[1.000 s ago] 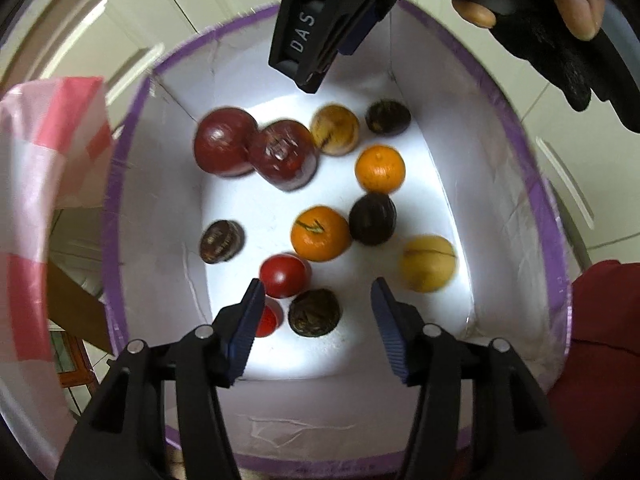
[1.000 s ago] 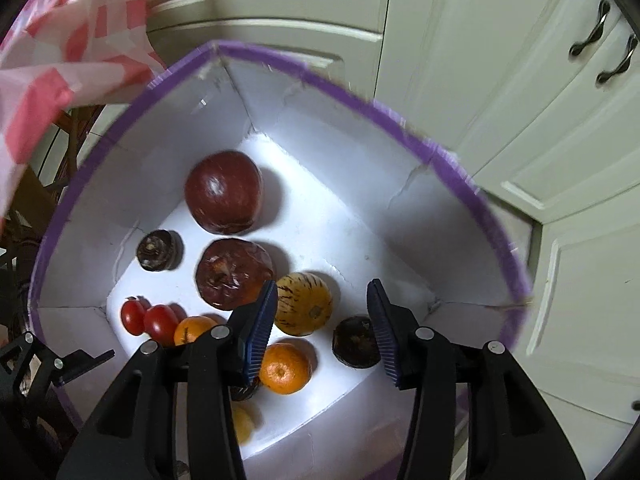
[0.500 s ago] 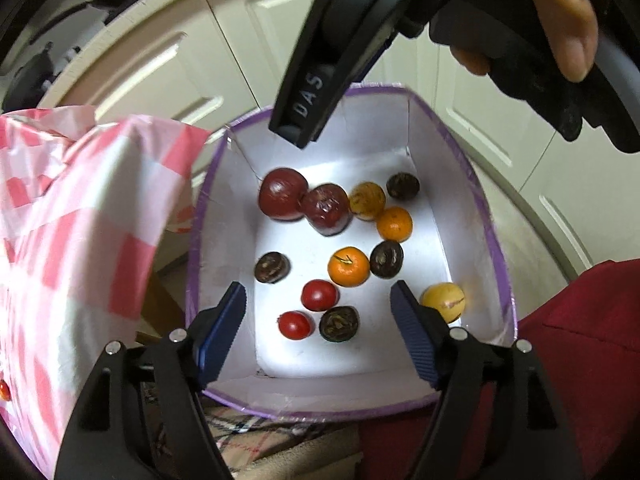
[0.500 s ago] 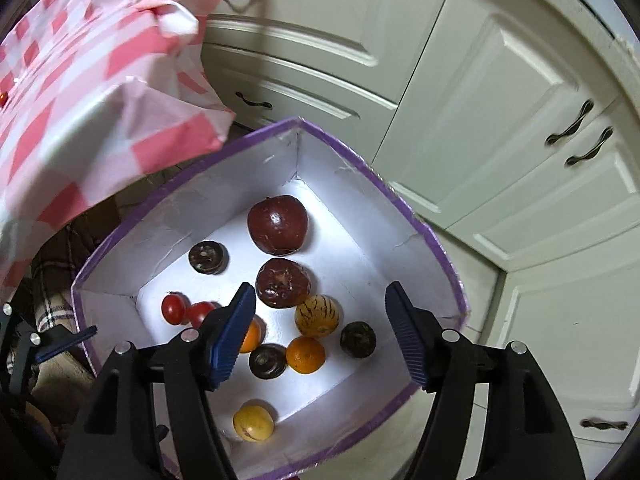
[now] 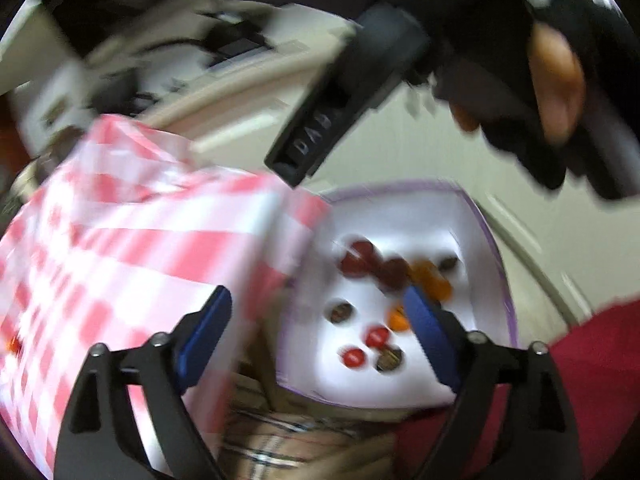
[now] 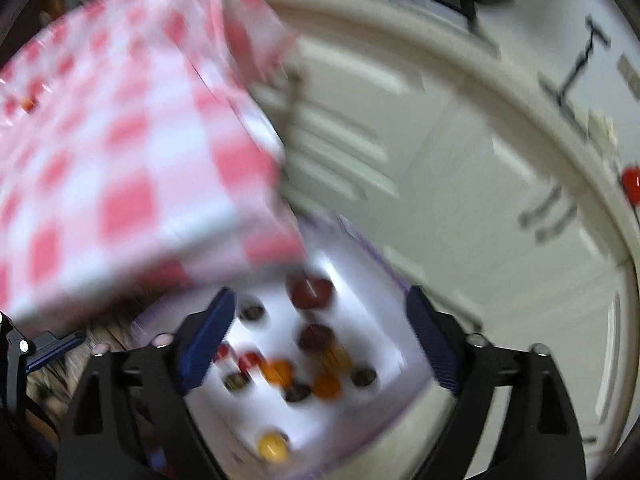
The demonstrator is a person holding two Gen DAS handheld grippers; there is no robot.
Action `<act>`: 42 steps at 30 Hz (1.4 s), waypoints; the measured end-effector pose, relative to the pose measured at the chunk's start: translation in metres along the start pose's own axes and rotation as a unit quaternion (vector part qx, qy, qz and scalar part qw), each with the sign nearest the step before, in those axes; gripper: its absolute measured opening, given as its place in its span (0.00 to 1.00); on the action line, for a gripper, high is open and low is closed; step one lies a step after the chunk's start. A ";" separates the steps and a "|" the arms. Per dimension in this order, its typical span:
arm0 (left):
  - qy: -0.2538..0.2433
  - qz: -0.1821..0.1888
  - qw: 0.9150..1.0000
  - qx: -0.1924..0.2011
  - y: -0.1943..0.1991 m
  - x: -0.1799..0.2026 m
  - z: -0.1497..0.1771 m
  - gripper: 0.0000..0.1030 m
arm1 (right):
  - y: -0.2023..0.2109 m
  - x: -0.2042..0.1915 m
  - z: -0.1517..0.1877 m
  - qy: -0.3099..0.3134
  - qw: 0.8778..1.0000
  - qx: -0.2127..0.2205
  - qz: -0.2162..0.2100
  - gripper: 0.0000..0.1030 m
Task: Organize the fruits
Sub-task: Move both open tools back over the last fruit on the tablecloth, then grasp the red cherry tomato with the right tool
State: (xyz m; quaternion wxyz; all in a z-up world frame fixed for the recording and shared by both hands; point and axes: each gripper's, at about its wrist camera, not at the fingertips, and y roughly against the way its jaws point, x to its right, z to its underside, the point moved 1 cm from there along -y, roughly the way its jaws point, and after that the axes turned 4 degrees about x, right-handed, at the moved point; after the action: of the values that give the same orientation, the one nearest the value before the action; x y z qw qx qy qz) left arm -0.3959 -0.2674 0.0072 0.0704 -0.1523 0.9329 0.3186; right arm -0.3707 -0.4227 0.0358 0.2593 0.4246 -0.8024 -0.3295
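Fruits [image 5: 394,272] blurred, apparently in box [image 5: 424,216], both claws opening, empty

Looks like a home kitchen: cream cupboard doors [image 6: 460,184] w/ dark handles [image 6: 548,216], a counter edge [image 6: 500,80] above, a red-white checked cloth [image 6: 120,160], & a fruit box [image 5: 492,272] on the floor.

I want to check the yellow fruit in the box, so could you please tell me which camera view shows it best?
The right wrist view shows it best: the yellow fruit lies apart from the rest, near the closest edge of the white box, blurred but whole. In the left wrist view I cannot find it; the left gripper's fingers cover that side of the box.
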 end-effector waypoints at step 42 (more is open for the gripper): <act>0.632 -0.396 0.663 0.071 0.116 -0.569 0.245 0.98 | -0.146 -0.460 -0.233 0.079 0.945 0.088 -0.307 0.84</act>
State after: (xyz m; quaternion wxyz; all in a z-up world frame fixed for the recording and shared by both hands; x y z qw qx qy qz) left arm 0.1112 0.1065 0.0105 -0.4060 -0.6664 0.6250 0.0207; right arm 0.0982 -0.1638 0.0146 0.1699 0.6958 -0.6363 -0.2867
